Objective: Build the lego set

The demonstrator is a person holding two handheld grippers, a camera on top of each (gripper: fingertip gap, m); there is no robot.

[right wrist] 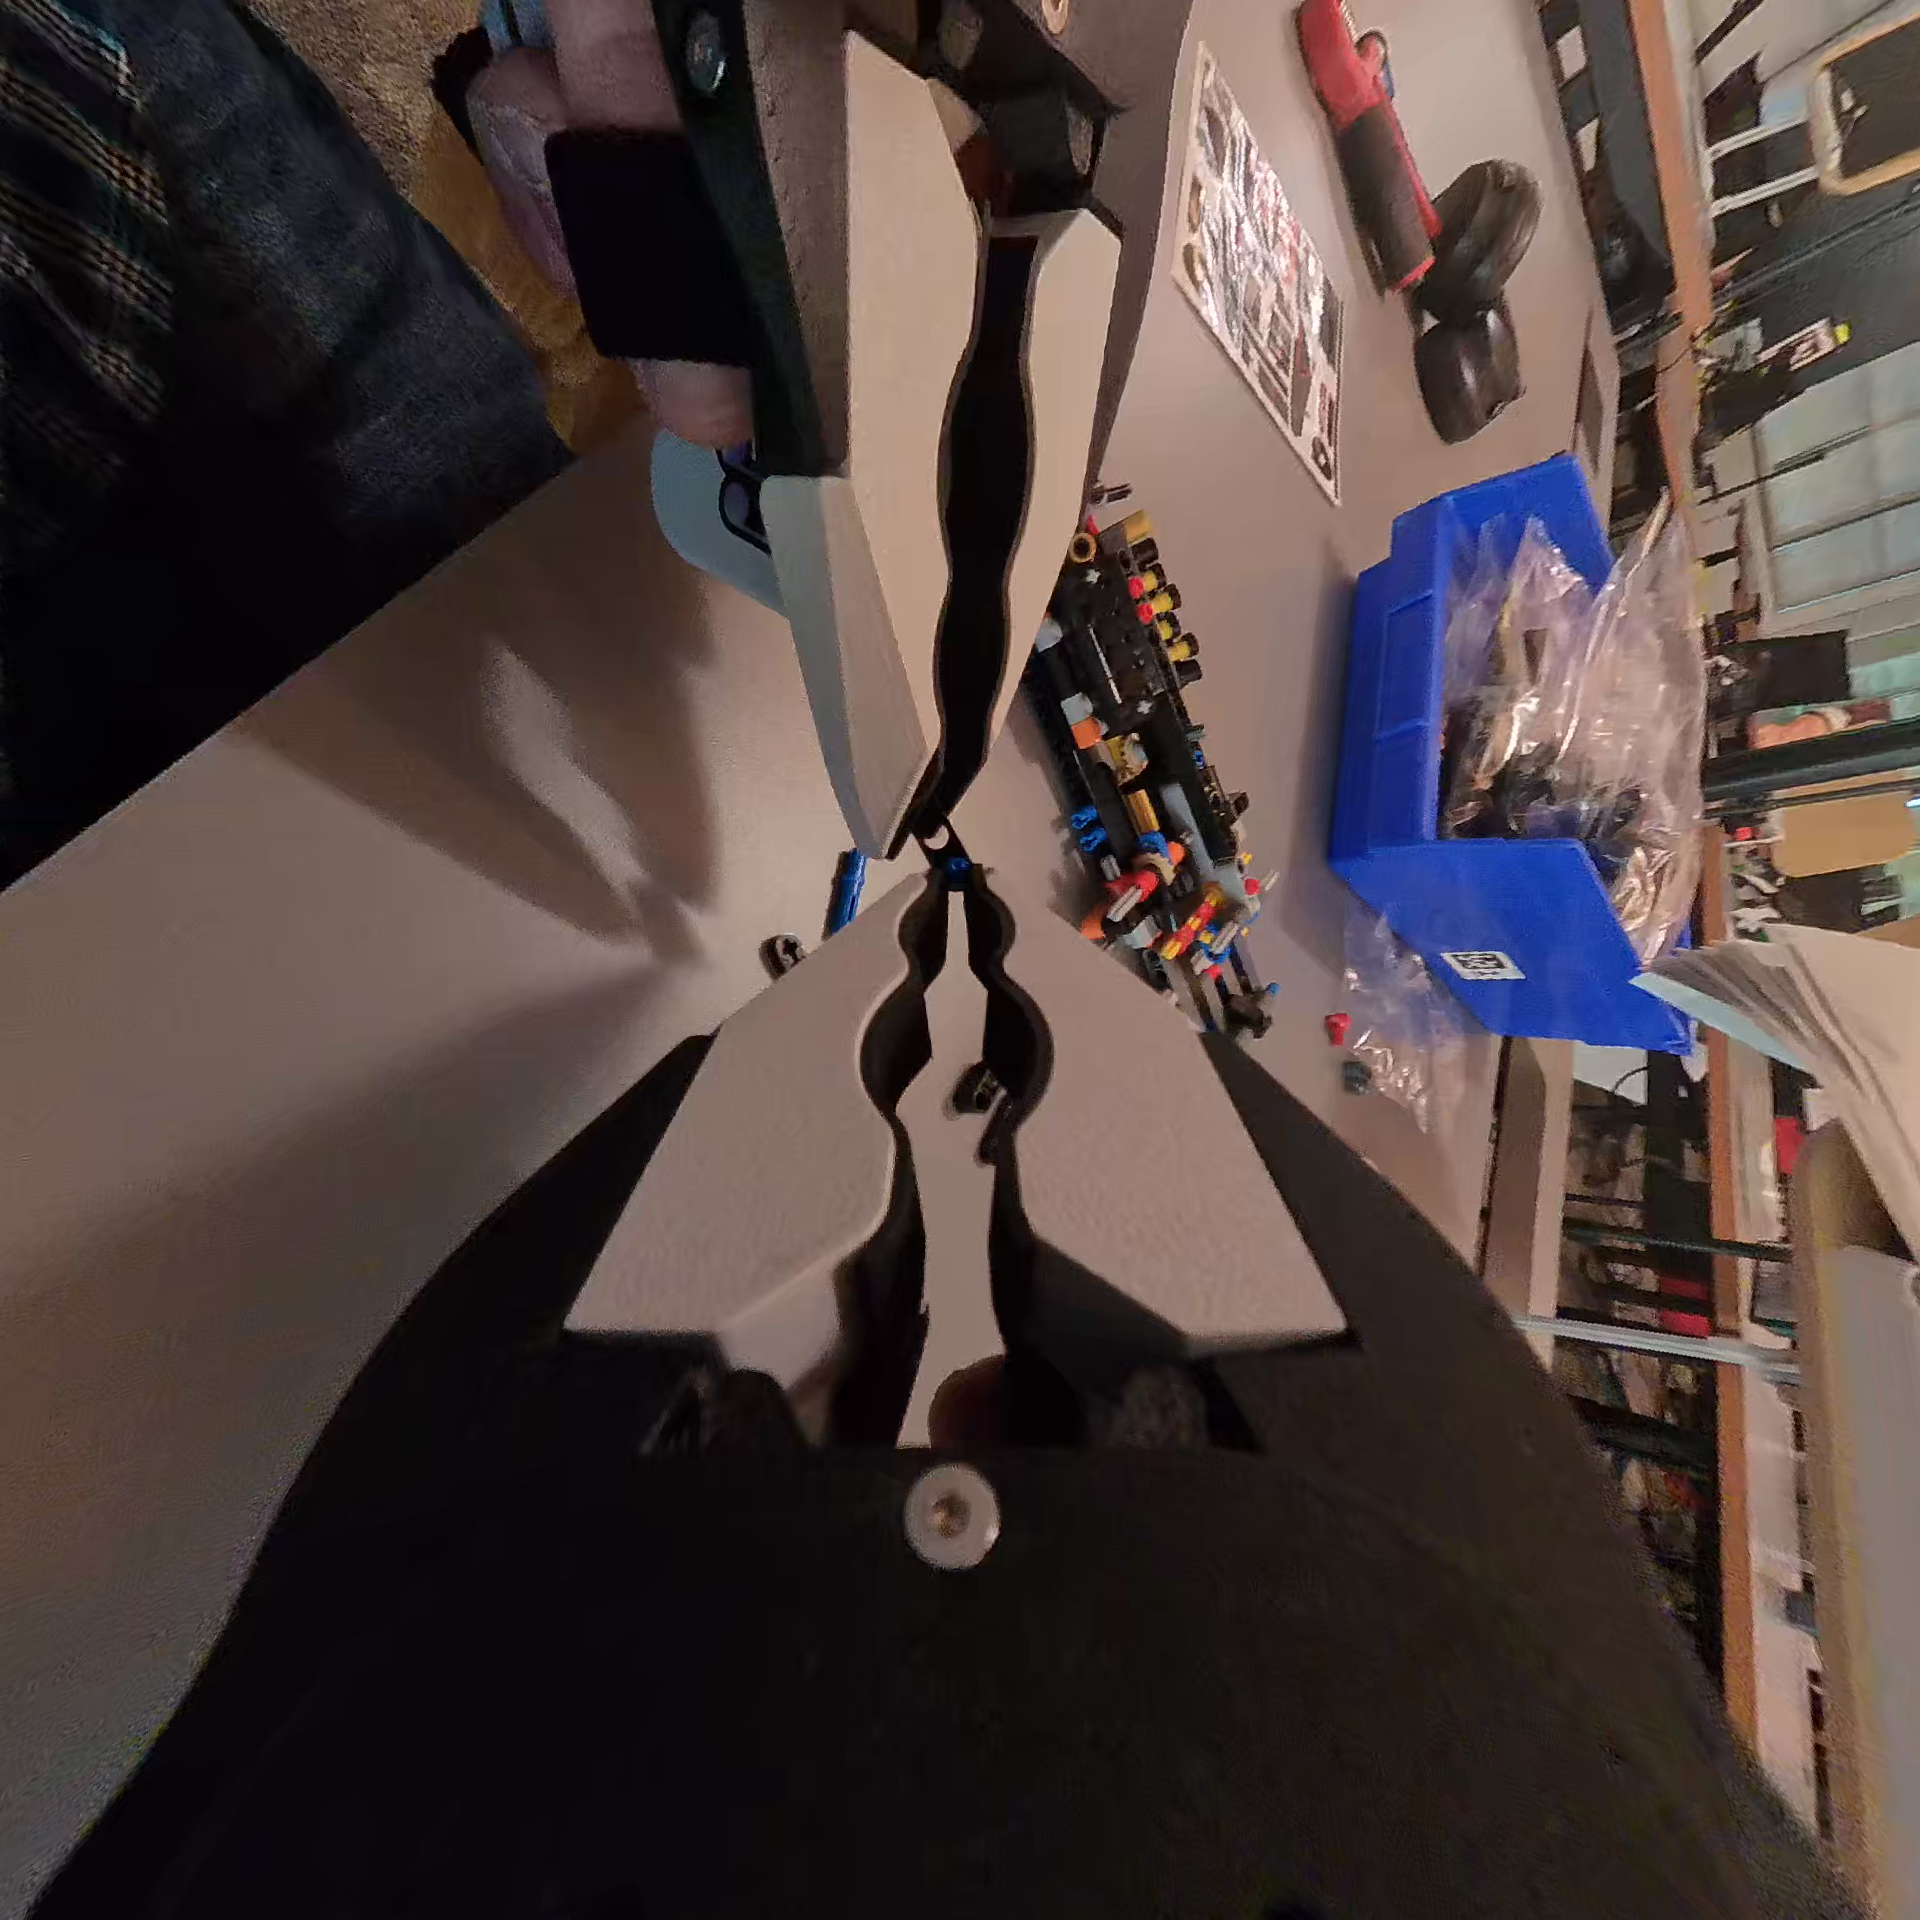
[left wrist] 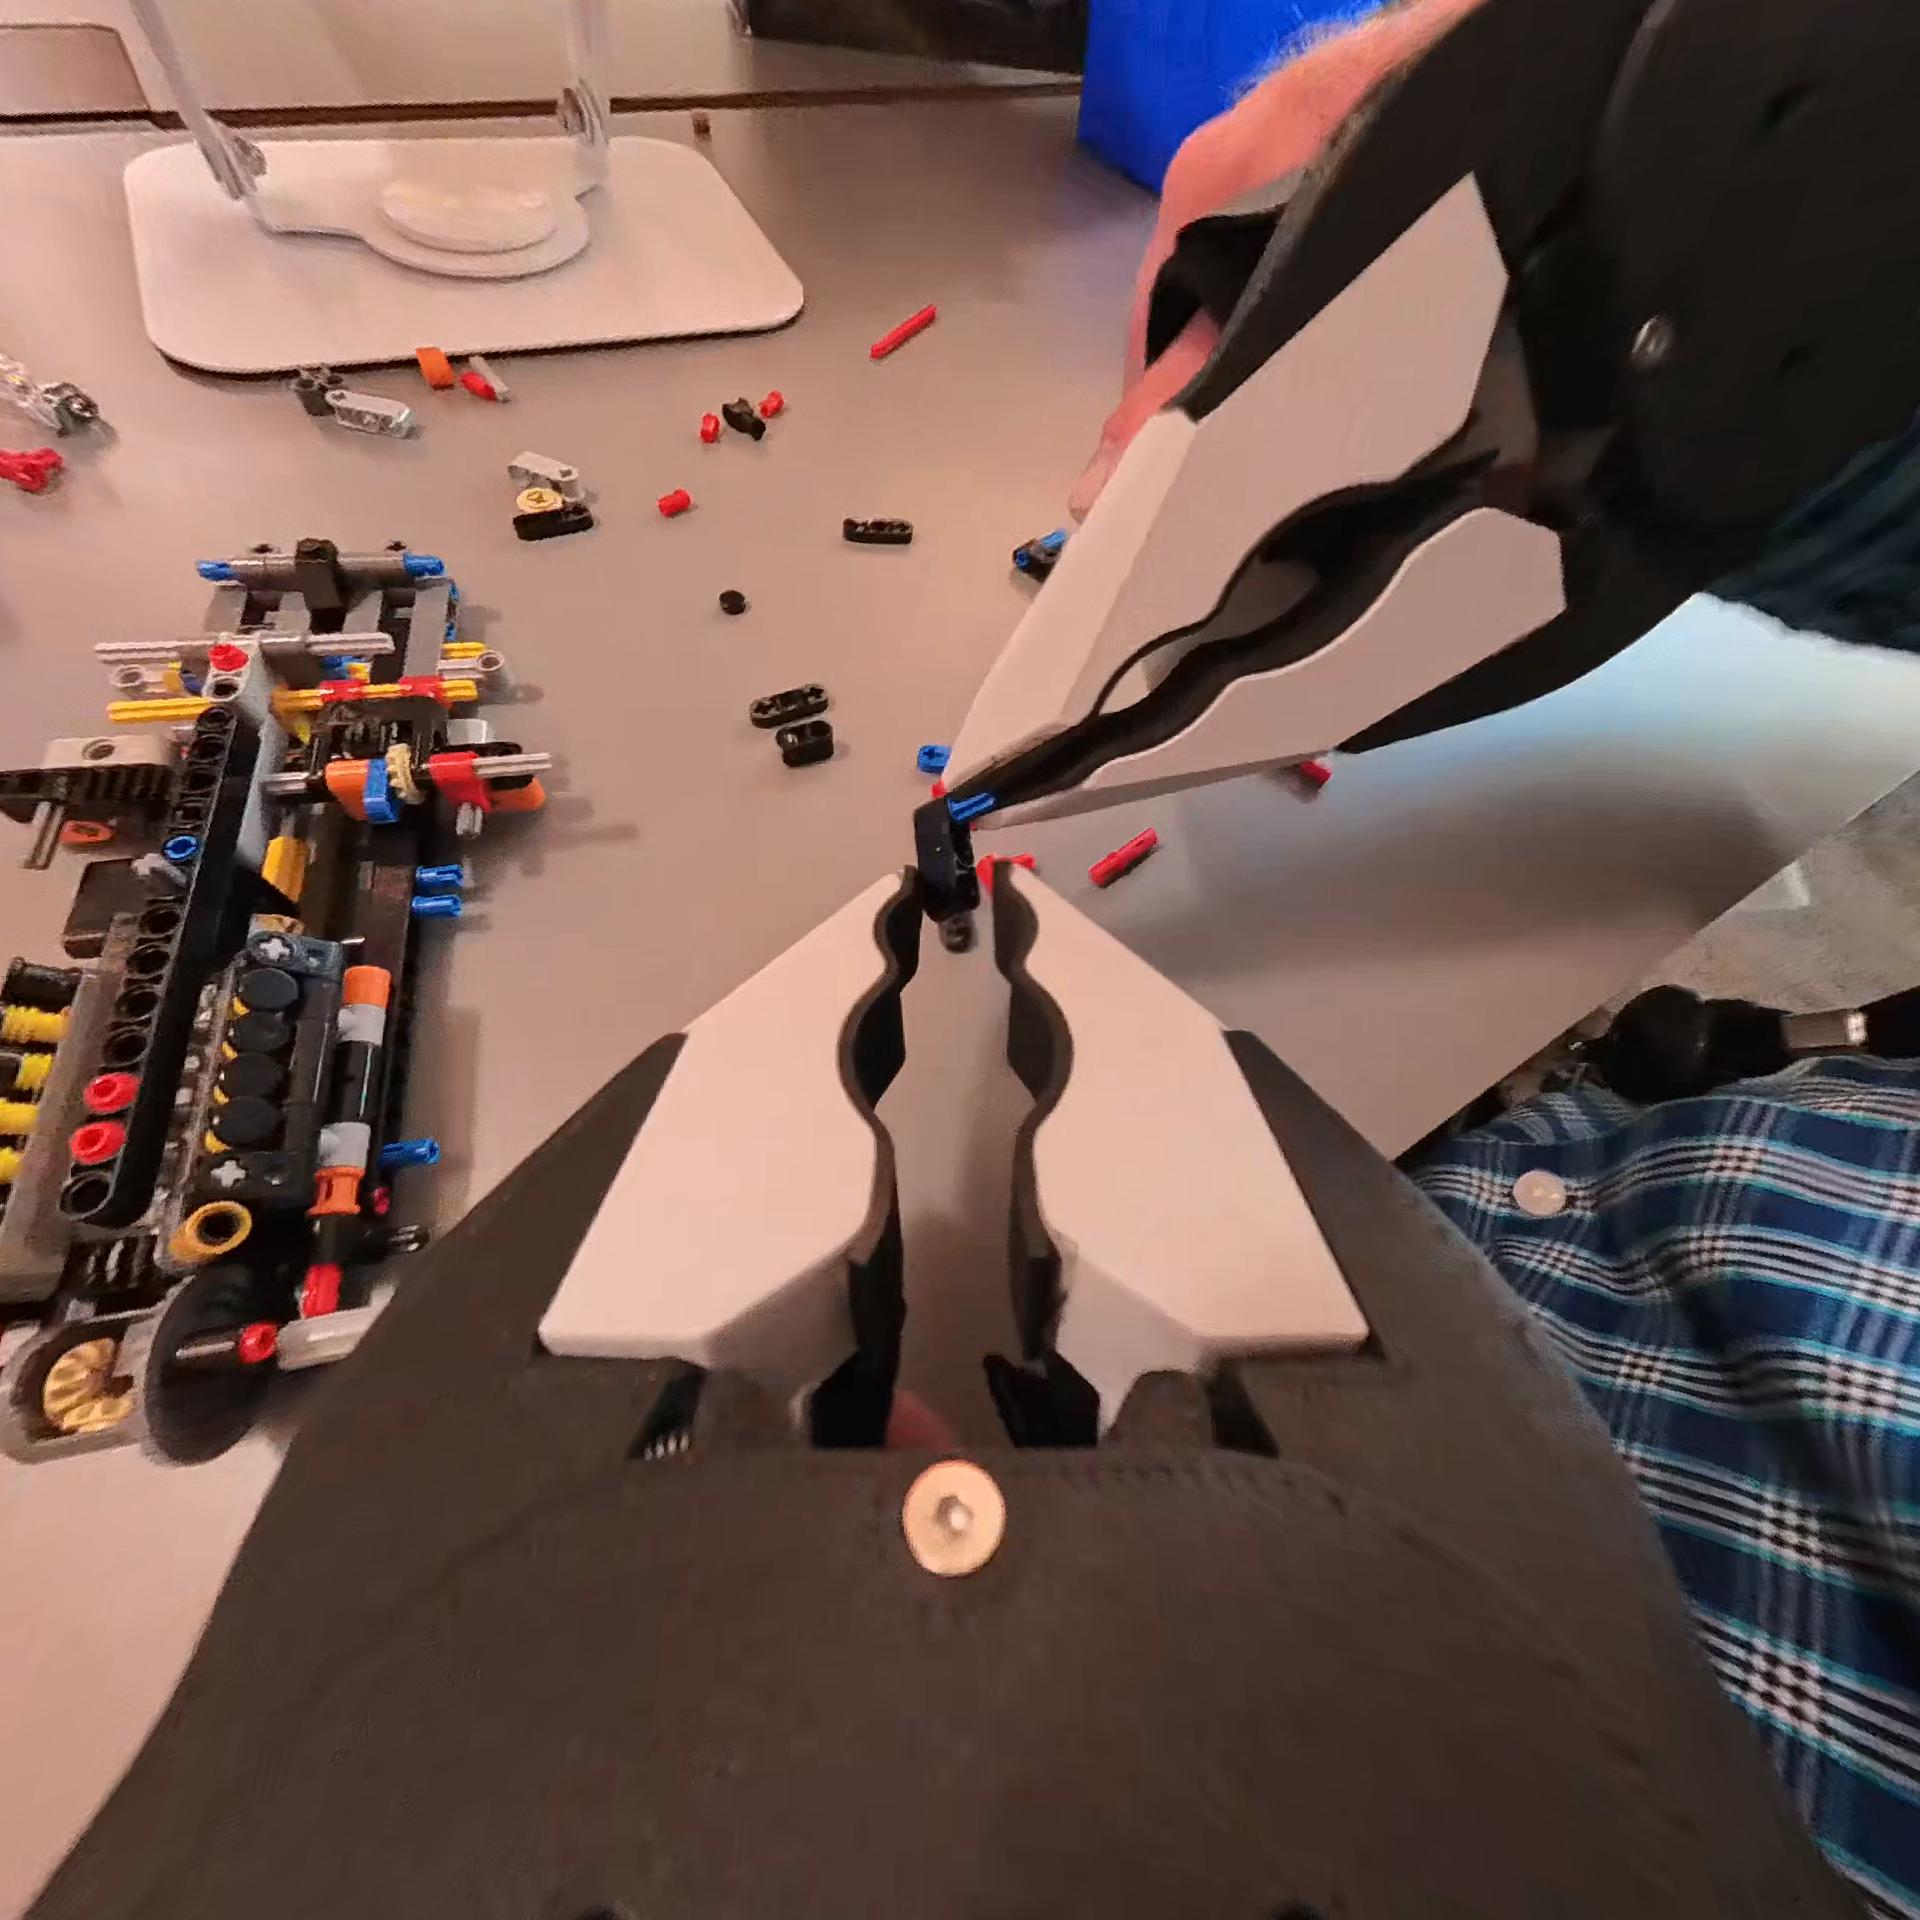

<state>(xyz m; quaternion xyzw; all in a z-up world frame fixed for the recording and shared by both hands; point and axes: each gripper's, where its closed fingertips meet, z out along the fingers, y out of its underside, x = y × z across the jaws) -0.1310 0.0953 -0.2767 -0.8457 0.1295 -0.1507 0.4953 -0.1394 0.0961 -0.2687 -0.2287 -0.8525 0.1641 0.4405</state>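
My left gripper [left wrist: 951,881] is shut on a small black lego connector [left wrist: 940,847] and holds it above the table. My right gripper [left wrist: 964,808] comes in from the upper right and is shut on a blue pin [left wrist: 971,803], whose end meets the top of the connector. In the right wrist view my right gripper [right wrist: 951,883] holds the blue pin [right wrist: 956,867] against the black connector [right wrist: 940,834], which is in the left gripper [right wrist: 920,828]. The partly built lego chassis [left wrist: 260,883] lies on the table to the left and also shows in the right wrist view [right wrist: 1143,748].
Loose red, black and blue parts [left wrist: 795,717] are scattered on the grey table. A white stand base [left wrist: 468,239] sits at the back. A blue bin [right wrist: 1507,894] holds bags of parts. A sticker sheet [right wrist: 1262,270], black wheels [right wrist: 1475,301] and a plaid sleeve [left wrist: 1714,1351] are nearby.
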